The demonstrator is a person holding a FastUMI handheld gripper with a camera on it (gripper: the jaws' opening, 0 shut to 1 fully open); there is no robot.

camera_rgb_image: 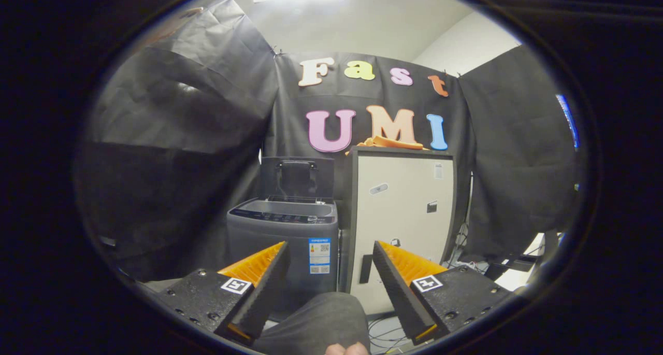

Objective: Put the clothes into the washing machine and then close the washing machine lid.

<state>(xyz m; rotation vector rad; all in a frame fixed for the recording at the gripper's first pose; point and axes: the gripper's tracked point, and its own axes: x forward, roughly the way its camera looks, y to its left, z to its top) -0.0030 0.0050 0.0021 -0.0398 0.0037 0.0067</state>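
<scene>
item: orange garment [387, 142] — soft cloth, lying in a loose crumpled heap on the top of the pale cabinet [401, 215], against the black cloth wall. position: well beyond the fingers, above and to the right of the washer. handling, as a judgement: light, limp, no stiffness at all; it should bunch and drape when lifted, and a trailing edge could snag on the cabinet's top rim. not fragile, not slippery. best taken at a raised fold or the bulk of the heap, pinched deep so both layers are caught; a grip on a single thin edge may let the rest drag behind. exact kind of clothing cannot be told from here.

item: top-loading washing machine [284, 241] — grey, standing on the floor just left of the cabinet, close beside it. lid [296, 178] — dark, raised upright at the back, so the tub mouth is open to receive the cloth. the lid looks rigid and hinged; a push on its upper edge should bring it down.

item: gripper [329, 282] — fingers spread wide apart, nothing between them, well short of both washer and garment.

item: a person's knee in grey trousers [316, 324], low between the fingers.
</scene>
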